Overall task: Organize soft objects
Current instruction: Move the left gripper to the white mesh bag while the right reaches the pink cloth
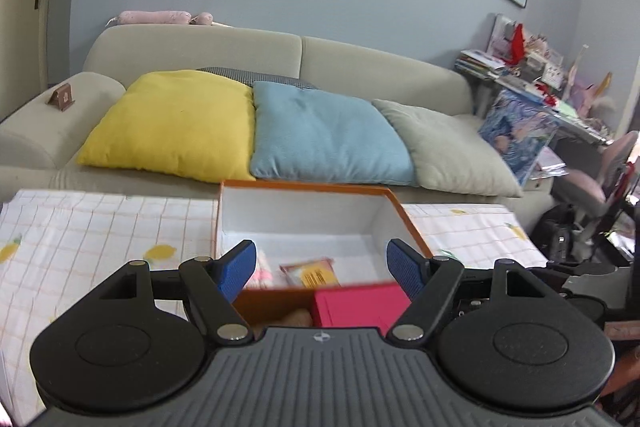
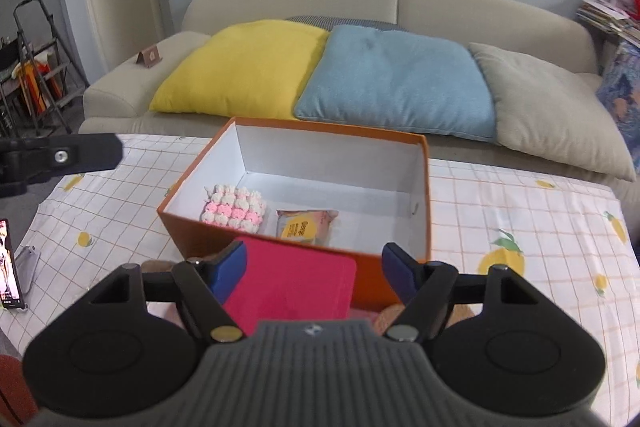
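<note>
An orange box point(image 2: 424, 211) with white inner walls stands open on the lemon-print tablecloth point(image 2: 520, 211). A pink-and-white puffy pad point(image 2: 236, 211) and a packet with a yellow label point(image 2: 304, 229) lie inside it; the packet point(image 1: 314, 273) also shows in the left wrist view. A magenta flat thing point(image 2: 292, 287) point(image 1: 356, 307) lies against the box's near wall, over something brown point(image 1: 298, 319). My left gripper point(image 1: 322, 251) hangs open above the box's near edge point(image 1: 272, 301), nothing between its fingers. My right gripper point(image 2: 314, 249) is open above the magenta thing, pads apart from it.
Behind the table is a beige sofa point(image 1: 360, 63) with yellow point(image 1: 176, 123), blue point(image 1: 328, 135) and grey point(image 1: 452, 151) cushions. A phone point(image 2: 10, 267) stands at the table's left edge. A ladder point(image 2: 36, 59) is at far left, a cluttered desk point(image 1: 532, 75) and chair point(image 1: 600, 179) at right.
</note>
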`<act>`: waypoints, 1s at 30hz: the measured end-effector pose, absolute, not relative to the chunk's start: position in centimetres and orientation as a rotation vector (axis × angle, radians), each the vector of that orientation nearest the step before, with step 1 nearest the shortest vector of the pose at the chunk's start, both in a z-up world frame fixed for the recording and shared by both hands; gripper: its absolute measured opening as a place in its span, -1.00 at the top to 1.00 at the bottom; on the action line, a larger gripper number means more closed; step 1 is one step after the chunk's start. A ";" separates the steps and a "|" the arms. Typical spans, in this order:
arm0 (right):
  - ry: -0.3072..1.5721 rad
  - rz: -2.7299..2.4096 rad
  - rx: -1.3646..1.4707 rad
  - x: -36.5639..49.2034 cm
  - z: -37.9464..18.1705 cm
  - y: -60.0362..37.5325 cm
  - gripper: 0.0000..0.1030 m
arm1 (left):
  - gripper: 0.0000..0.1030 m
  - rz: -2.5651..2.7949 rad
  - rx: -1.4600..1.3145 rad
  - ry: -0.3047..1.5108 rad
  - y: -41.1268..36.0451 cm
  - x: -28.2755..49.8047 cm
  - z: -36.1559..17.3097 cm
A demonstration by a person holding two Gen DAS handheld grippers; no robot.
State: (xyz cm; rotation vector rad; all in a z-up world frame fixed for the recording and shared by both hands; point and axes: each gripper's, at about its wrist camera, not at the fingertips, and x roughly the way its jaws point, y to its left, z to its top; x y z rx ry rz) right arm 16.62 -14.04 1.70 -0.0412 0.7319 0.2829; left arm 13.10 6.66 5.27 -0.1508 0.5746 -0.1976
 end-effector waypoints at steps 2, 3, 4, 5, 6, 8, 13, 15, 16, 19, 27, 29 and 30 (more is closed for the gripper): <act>0.743 0.271 -0.009 14.9 1.4 -14.7 -0.43 | -0.70 -0.195 -0.166 0.588 6.7 11.3 4.6; 0.753 0.266 0.011 14.1 1.1 -15.1 -0.43 | -0.68 -0.191 -0.173 0.600 6.8 10.6 4.3; 0.764 0.262 0.029 13.3 0.9 -15.4 -0.43 | -0.67 -0.184 -0.184 0.610 6.9 9.9 3.8; 0.775 0.260 0.044 12.7 0.6 -15.5 -0.43 | -0.67 -0.177 -0.202 0.621 7.0 9.2 3.4; 0.784 0.259 0.054 12.0 0.3 -15.6 -0.43 | -0.67 -0.173 -0.222 0.635 7.2 8.5 3.0; 0.802 0.257 0.060 10.4 -0.2 -15.9 -0.43 | -0.67 -0.168 -0.264 0.669 7.6 7.5 2.0; 0.850 0.245 0.045 7.5 -2.0 -16.4 -0.43 | -0.61 -0.144 -0.310 0.772 8.2 5.4 -0.7; 0.879 0.247 0.033 6.5 -2.9 -16.4 -0.43 | -0.59 -0.151 -0.321 0.826 8.2 5.0 -1.6; 0.895 0.249 0.025 6.1 -3.4 -16.3 -0.43 | -0.59 -0.154 -0.319 0.851 8.1 4.5 -2.1; 0.938 0.279 -0.026 5.0 -4.6 -15.2 -0.43 | -0.58 -0.163 -0.274 0.914 7.2 4.3 -3.2; 0.956 0.371 -0.107 4.5 -5.5 -12.6 -0.32 | -0.49 -0.115 -0.236 0.967 7.2 4.1 -5.1; 0.965 0.388 -0.113 4.8 -5.9 -12.2 -0.32 | -0.49 -0.109 -0.235 0.980 7.6 4.5 -5.5; 0.974 0.395 -0.121 4.9 -6.2 -11.8 -0.32 | -0.49 -0.106 -0.230 0.986 7.8 4.8 -5.7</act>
